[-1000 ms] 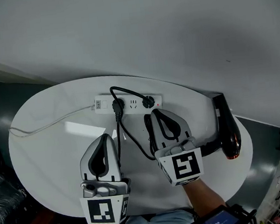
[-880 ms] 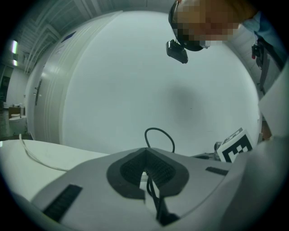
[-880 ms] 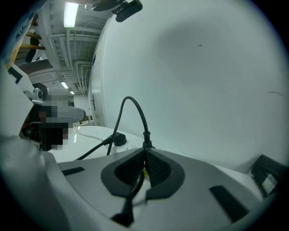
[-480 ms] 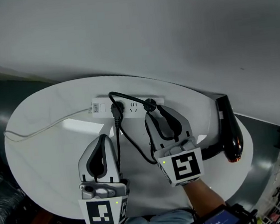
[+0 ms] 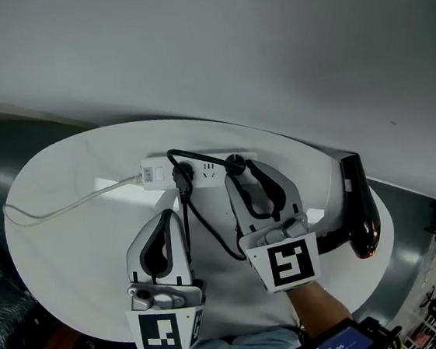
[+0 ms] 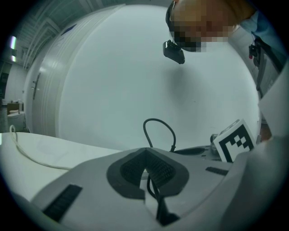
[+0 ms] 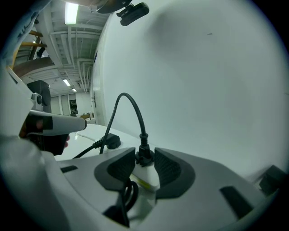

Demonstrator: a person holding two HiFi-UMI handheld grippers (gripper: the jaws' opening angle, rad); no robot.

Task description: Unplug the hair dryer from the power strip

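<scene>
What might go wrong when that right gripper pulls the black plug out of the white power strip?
Nothing pins the power strip: the shut left gripper sits short of it, so it may lift with the plug.
The right gripper is opening its jaws around that plug; closing off-centre could pinch its cord instead.
The hair dryer lies near the table edge; a tugged cord might drag it off.

We reckon it's some kind of lab or workshop hall: bare ceiling pipes (image 7: 74, 45) and a strip light (image 7: 71, 13) just left of the big white partition wall (image 7: 194, 81).
</scene>
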